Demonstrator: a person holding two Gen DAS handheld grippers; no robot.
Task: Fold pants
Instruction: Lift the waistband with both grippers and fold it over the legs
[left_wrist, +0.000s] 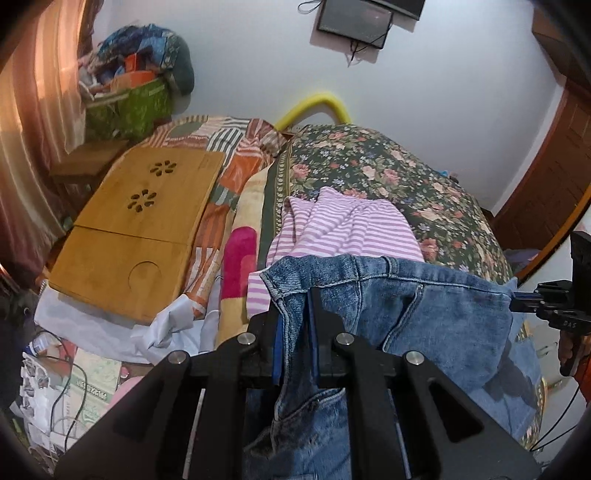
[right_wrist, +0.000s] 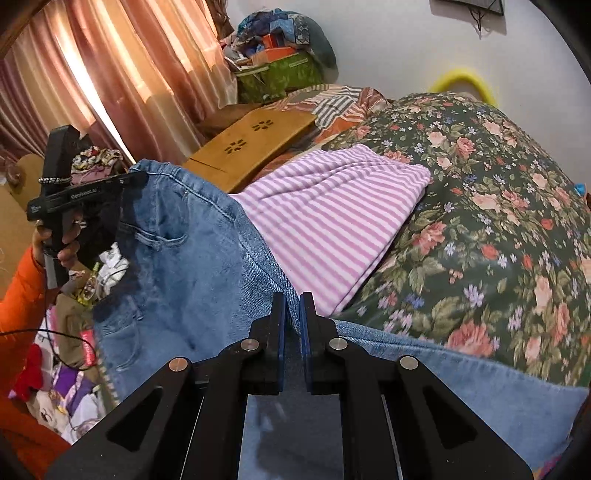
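Above the bed (left_wrist: 461, 206), jeans (left_wrist: 406, 295) hung by the waistband, left hand-held gripper (left_wrist: 295, 295) and right hand-held gripper (right_wrist: 292, 301) each clamped on denim, liable to slip at 6 o'clock under sagging weight.

Black hand-held gripper (right_wrist: 292, 317), silver screws, orange sleeve (right_wrist: 18, 291).

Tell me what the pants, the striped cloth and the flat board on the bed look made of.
Pants: blue denim, faded, with visible twill weave and stitched seams.
Striped cloth: soft knit, probably cotton jersey; it creases loosely.
Board: light wood, maybe bamboo; matte grain, cut-out holes.
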